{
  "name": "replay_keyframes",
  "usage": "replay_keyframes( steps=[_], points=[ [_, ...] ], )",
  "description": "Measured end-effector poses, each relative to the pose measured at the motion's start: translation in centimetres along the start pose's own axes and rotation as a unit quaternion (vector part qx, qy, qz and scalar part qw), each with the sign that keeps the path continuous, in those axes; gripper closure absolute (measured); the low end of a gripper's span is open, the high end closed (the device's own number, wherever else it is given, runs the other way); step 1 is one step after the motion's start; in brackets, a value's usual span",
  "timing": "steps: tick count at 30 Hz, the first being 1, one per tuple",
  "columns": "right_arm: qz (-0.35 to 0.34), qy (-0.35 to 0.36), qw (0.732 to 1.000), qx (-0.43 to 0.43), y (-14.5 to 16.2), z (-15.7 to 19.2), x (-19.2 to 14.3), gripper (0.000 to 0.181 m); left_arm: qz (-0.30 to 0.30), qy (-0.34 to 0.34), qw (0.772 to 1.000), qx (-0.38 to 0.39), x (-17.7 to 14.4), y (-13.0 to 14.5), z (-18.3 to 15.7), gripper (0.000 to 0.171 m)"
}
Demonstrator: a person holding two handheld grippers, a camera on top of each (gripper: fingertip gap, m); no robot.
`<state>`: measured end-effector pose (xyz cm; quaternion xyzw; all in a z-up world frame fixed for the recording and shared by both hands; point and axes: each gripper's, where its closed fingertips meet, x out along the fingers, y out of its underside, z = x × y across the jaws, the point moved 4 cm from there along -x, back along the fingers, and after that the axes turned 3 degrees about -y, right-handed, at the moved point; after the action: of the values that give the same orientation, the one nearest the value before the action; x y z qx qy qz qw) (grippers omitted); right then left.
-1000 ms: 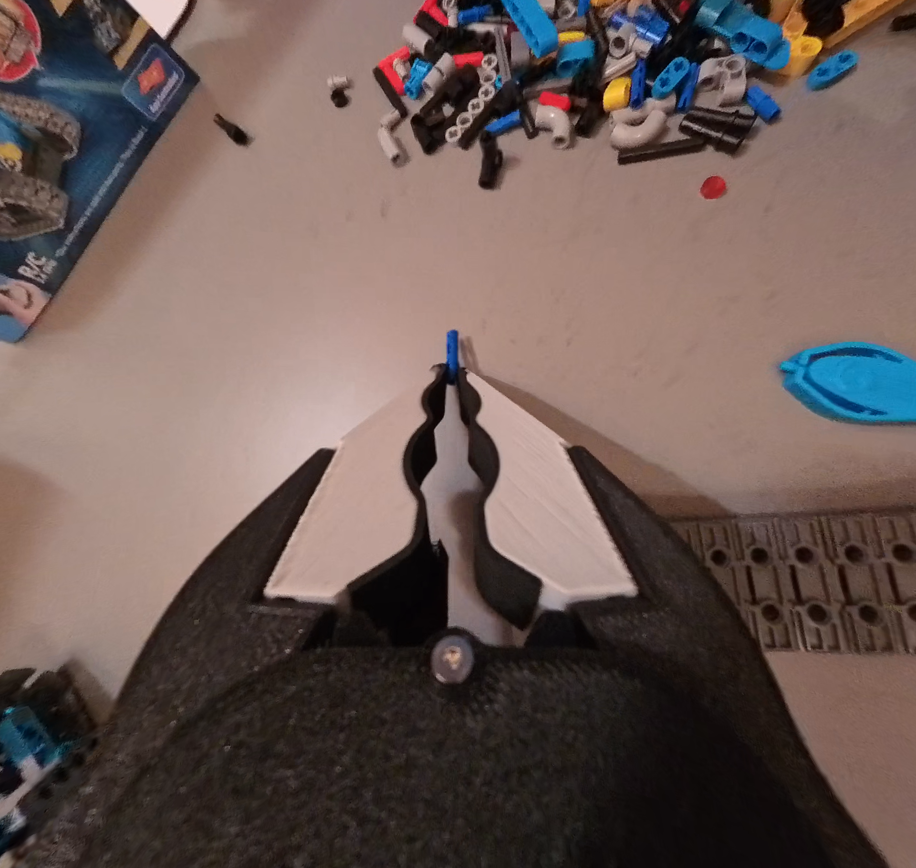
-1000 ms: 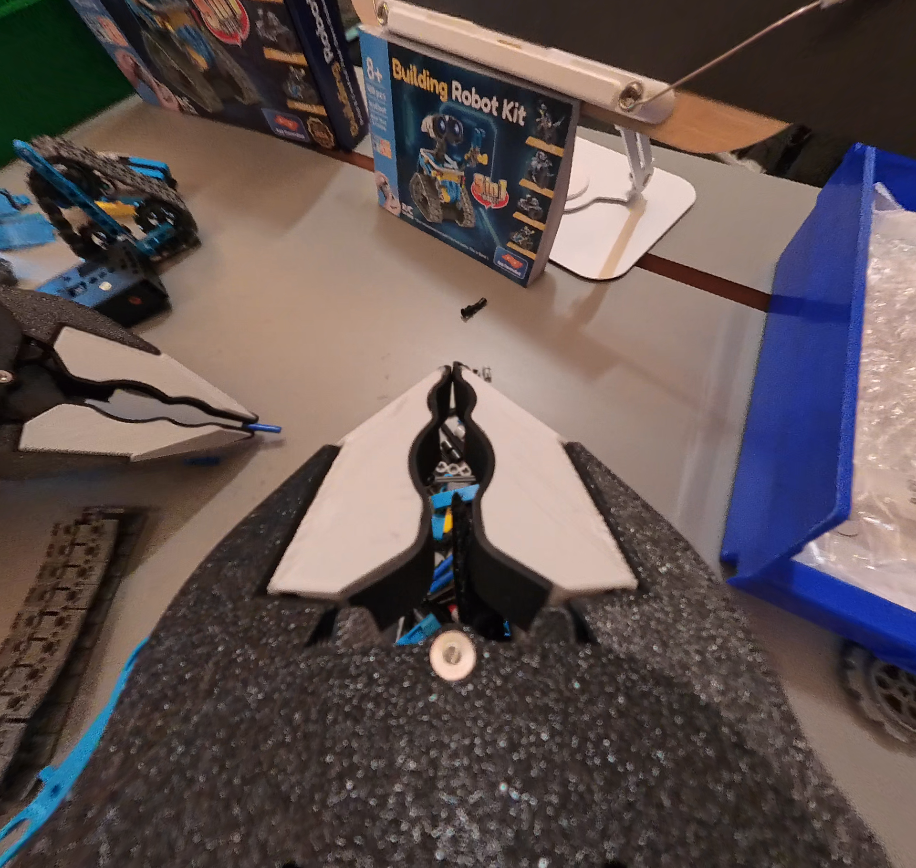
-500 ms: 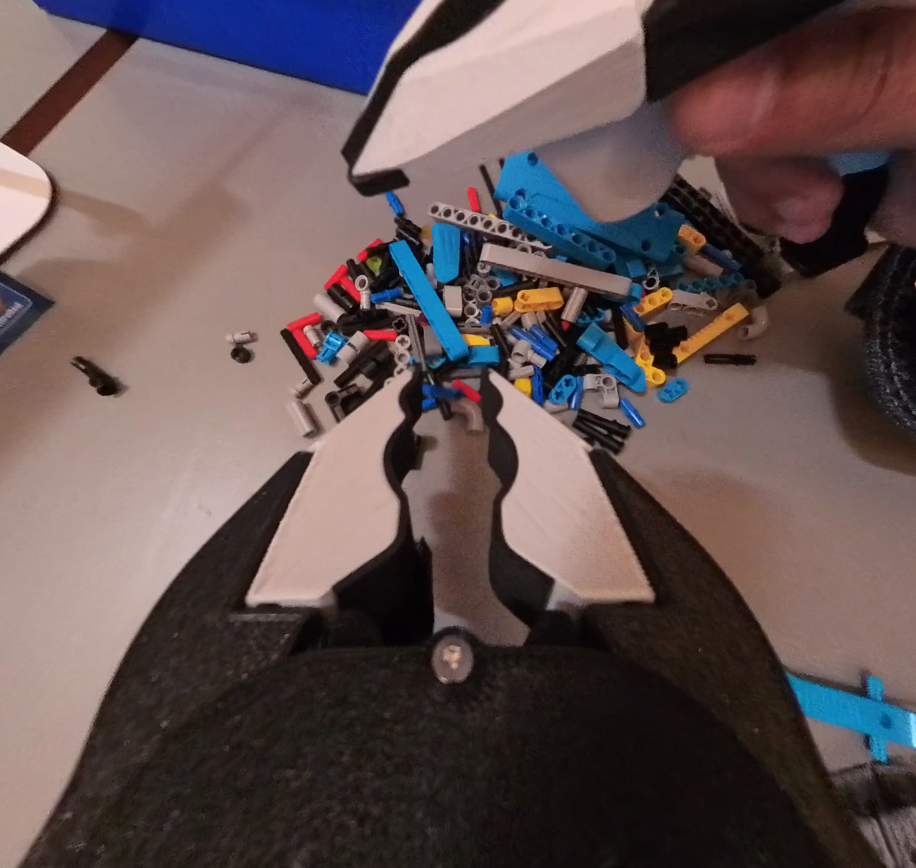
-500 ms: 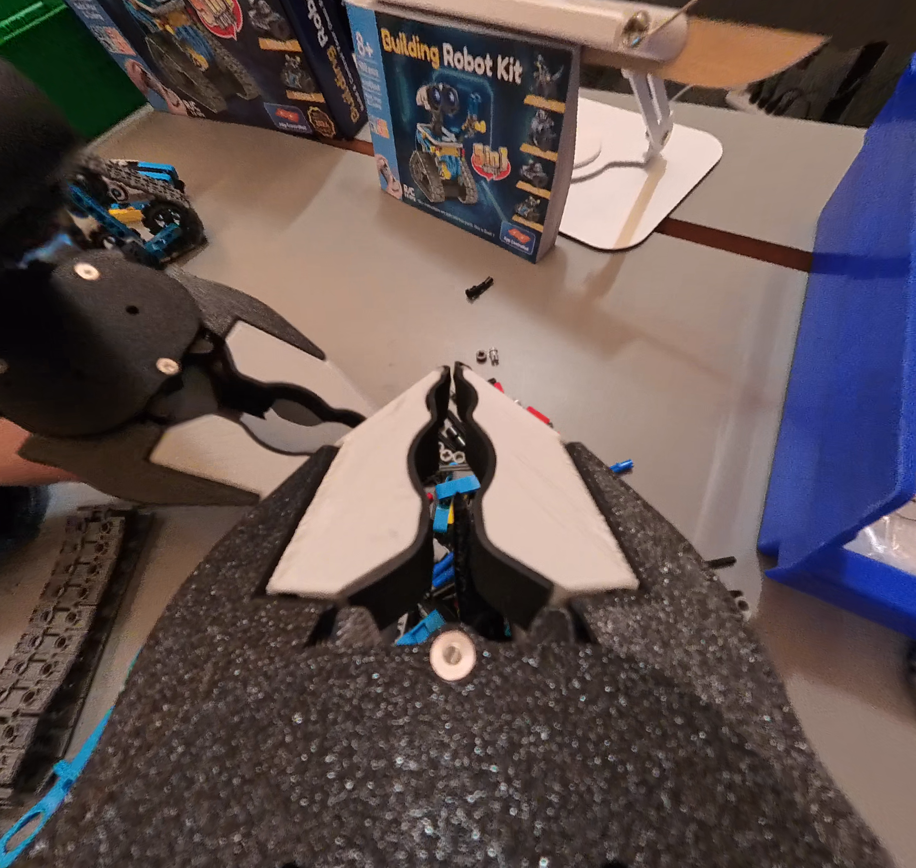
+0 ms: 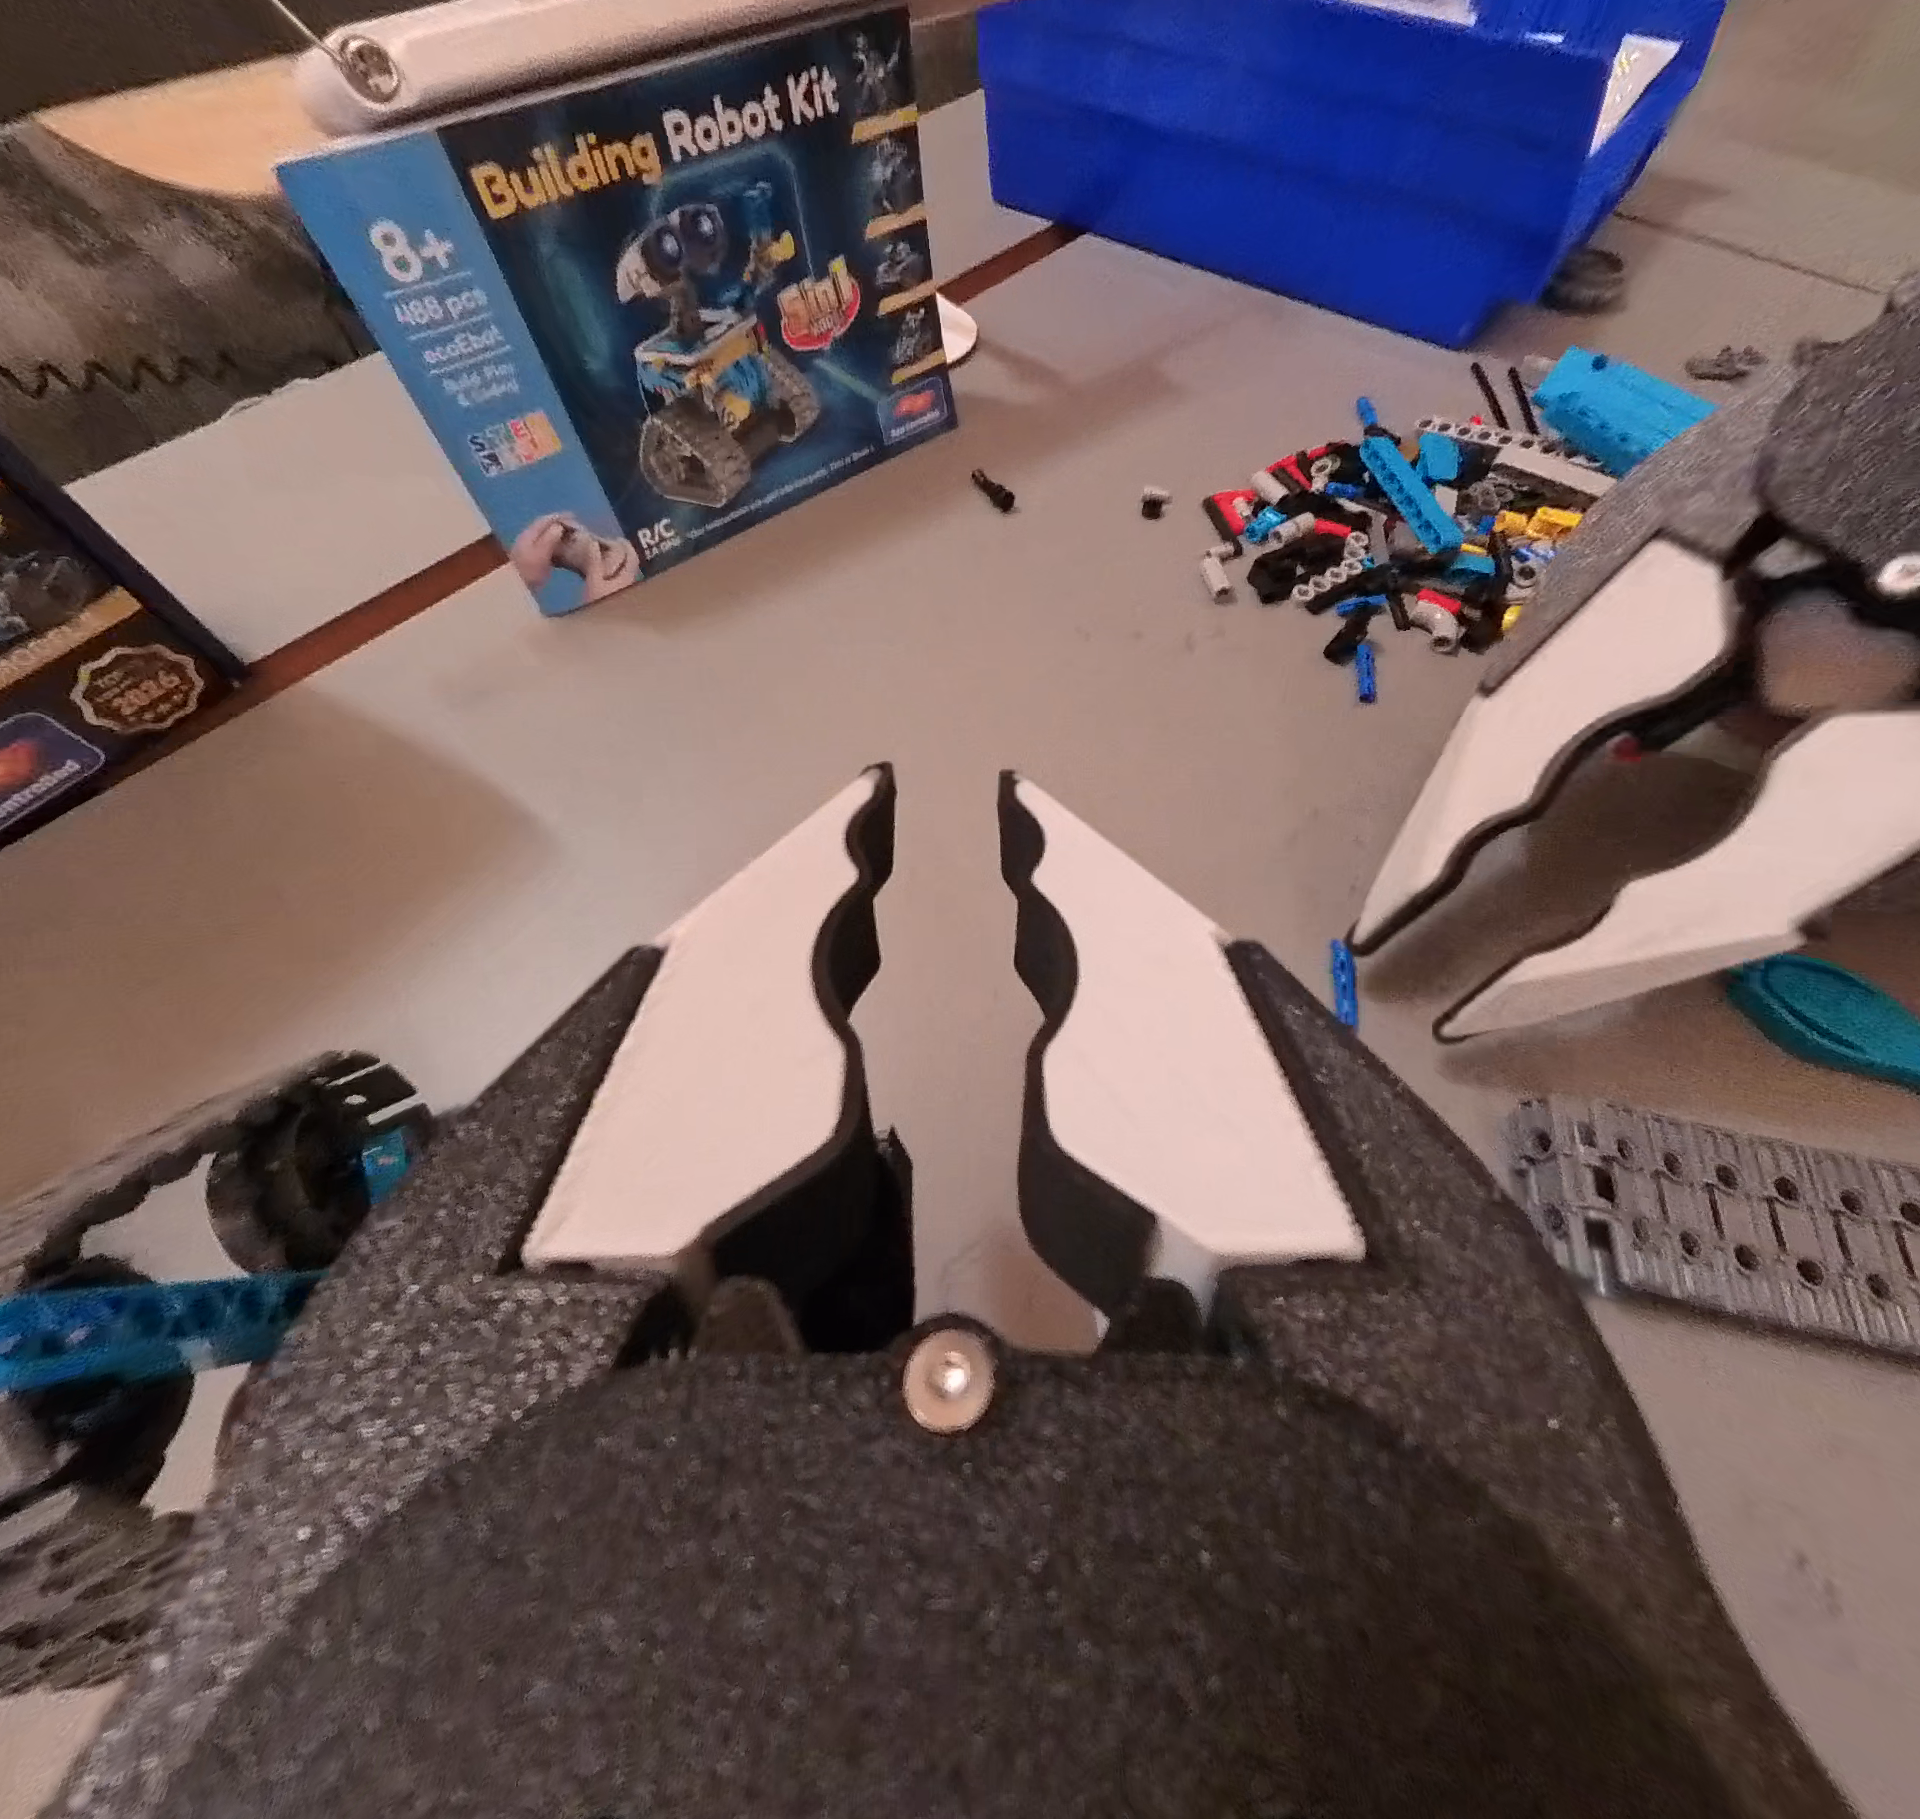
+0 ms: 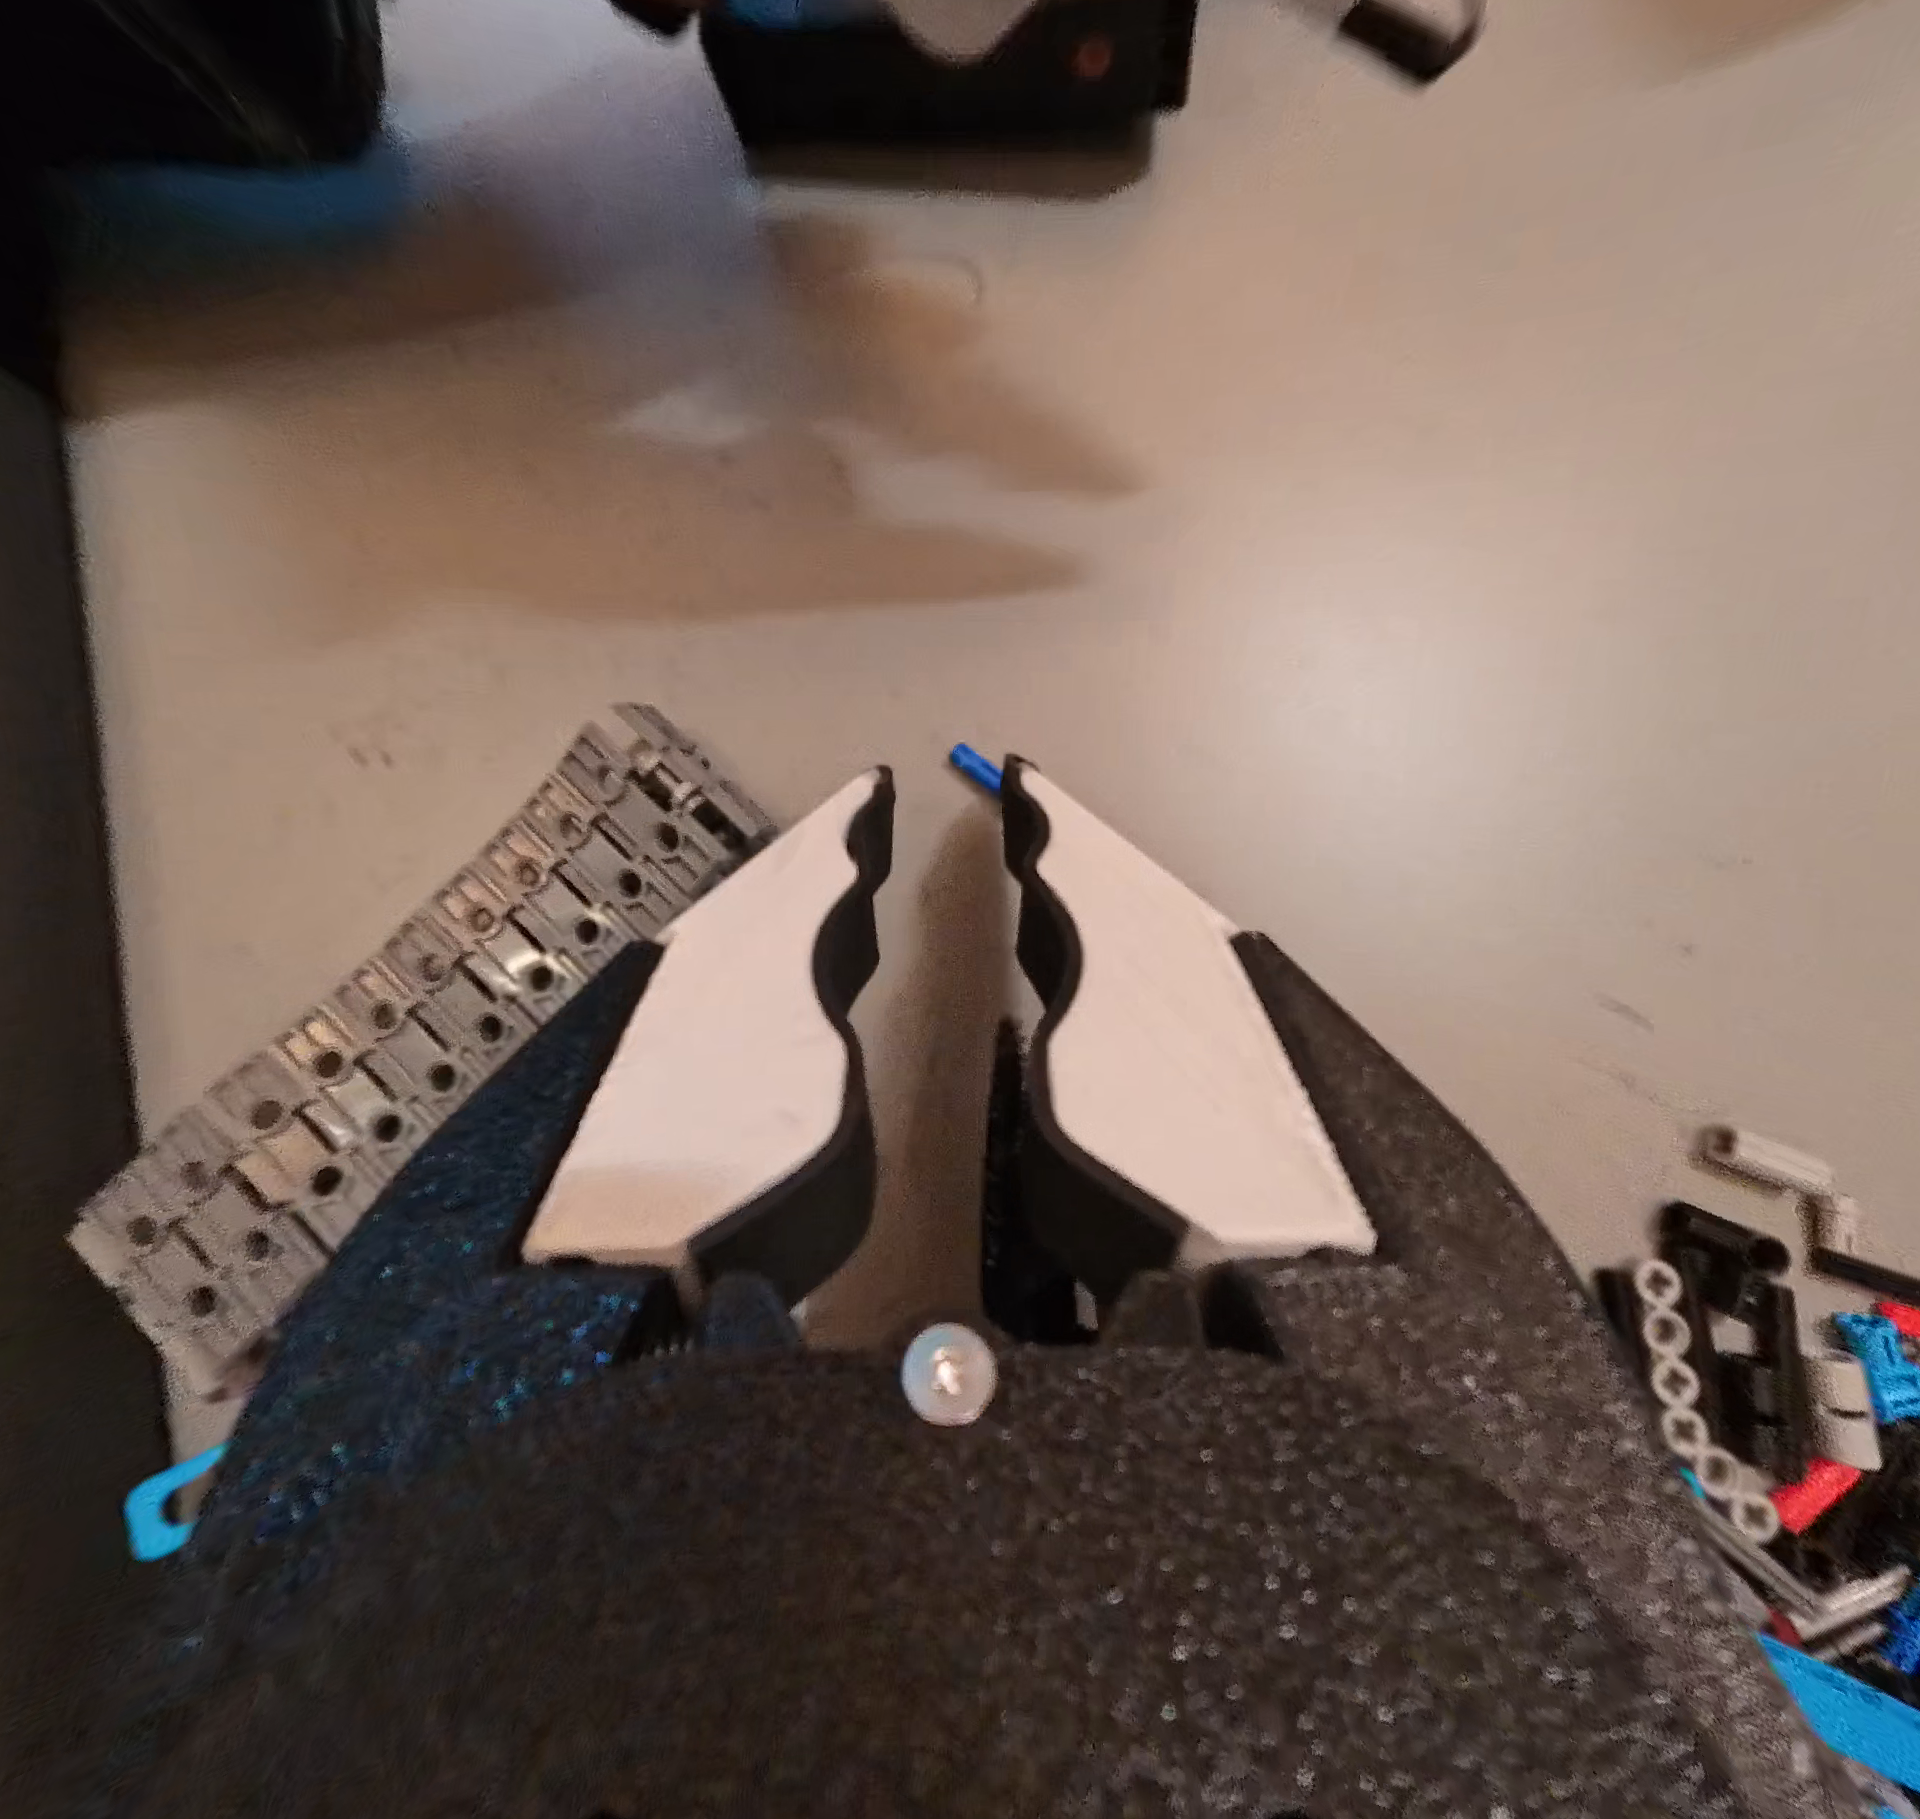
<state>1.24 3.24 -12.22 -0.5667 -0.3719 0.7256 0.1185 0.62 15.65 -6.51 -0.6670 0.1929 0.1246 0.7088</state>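
Note:
My left gripper (image 5: 945,782) is open and empty above bare grey table (image 5: 935,647). My right gripper (image 6: 948,774) is open, pointing down at the table, and also shows at the right of the left wrist view (image 5: 1403,988). A small blue pin (image 6: 971,767) lies on the table just beyond its right fingertip. It also shows in the left wrist view (image 5: 1343,985). A grey track strip (image 6: 416,1042) lies to the left of the right gripper and shows in the left wrist view (image 5: 1714,1239).
A pile of small building parts (image 5: 1403,543) lies at the far right, with a blue bin (image 5: 1299,128) behind it. A robot kit box (image 5: 644,335) stands at the back. A tracked model (image 5: 260,1229) sits at the left. A black block (image 6: 935,86) lies ahead of the right gripper. One gripper's finger ends stand about 12 cm off the other's.
My left gripper let go of the blue pin, opened, and swung away to face the box. My right gripper opened and tipped down to the table beside the pin.

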Motion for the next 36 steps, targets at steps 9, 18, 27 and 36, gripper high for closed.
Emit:
replay_keyframes(
  steps=[9, 18, 27, 36],
  points=[
    [0.011, -0.014, 0.999, 0.031, 0.8, -1.0, 0.6, 0.177, 0.008, 0.01, 0.998, 0.057, 0.0, -0.1, -1.7, 0.153],
    [-0.015, 0.222, 0.967, 0.124, 4.6, -7.6, -8.3, 0.178, 0.138, 0.303, 0.936, 0.112, -2.7, 4.7, -8.5, 0.151],
    [-0.04, 0.345, 0.909, 0.229, 9.7, -7.7, -11.9, 0.168, 0.19, 0.326, 0.914, 0.148, -3.2, 6.8, -9.7, 0.146],
    [-0.223, 0.001, 0.965, 0.135, 0.0, 4.6, -10.0, 0.153, 0.2, 0.38, 0.895, 0.118, -3.3, 7.5, -11.3, 0.135]
  ],
)
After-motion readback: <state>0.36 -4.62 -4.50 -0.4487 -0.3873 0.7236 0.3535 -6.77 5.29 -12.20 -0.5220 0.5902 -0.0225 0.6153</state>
